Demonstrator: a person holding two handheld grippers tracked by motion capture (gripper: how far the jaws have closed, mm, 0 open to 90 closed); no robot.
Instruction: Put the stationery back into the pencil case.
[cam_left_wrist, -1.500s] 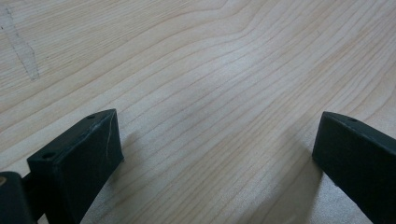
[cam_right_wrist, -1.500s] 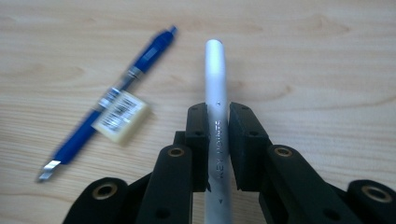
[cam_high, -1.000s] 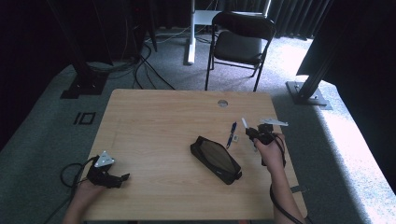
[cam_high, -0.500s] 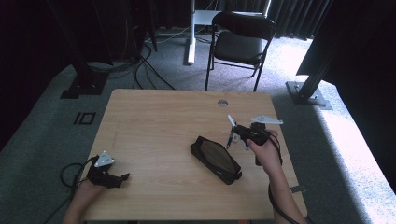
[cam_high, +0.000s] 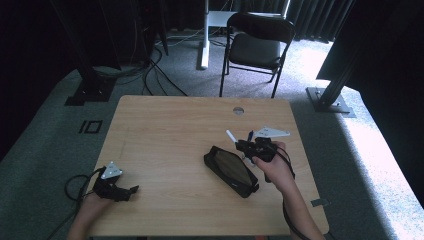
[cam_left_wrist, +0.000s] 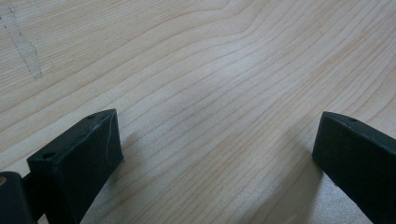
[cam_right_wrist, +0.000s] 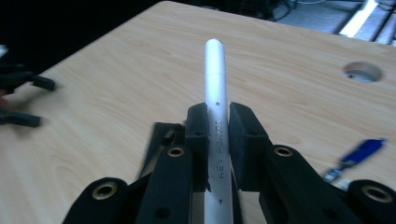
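**Student:** What does the right gripper (cam_high: 239, 143) hold, and where is it?

**Instructor:** A white pen (cam_right_wrist: 217, 116), clamped between the two pads (cam_right_wrist: 197, 135) about midway along its barrel. In the right gripper view the barrel runs straight out along the line of the jaws, with its rounded end pointing away over the table (cam_high: 165, 130). In the high view the same white tip (cam_high: 230, 135) projects up and to the left from the hand (cam_high: 272, 165), clear of the wood.

**Student:** Why that hold?

**Instructor:** Probably for control: a mid-barrel clamp keeps the pen aligned with the jaws, so the free end can be aimed. The black pencil case (cam_high: 231, 170) lies just beside and below the gripper with its long face up, which suggests the pen is bound for it. Whether its opening is unzipped cannot be told from here.

**Student:** And the left gripper (cam_high: 131, 190)?

**Instructor:** Released. Its jaws stand wide apart in the left gripper view, with bare wood grain between them. It rests low at the near left corner of the table, well apart from the case, seemingly parked while the right hand works.

**Student:** What is the blue item?

**Instructor:** A small blue object (cam_right_wrist: 357, 153), perhaps a USB stick, lying on the table beside the right gripper, untouched.
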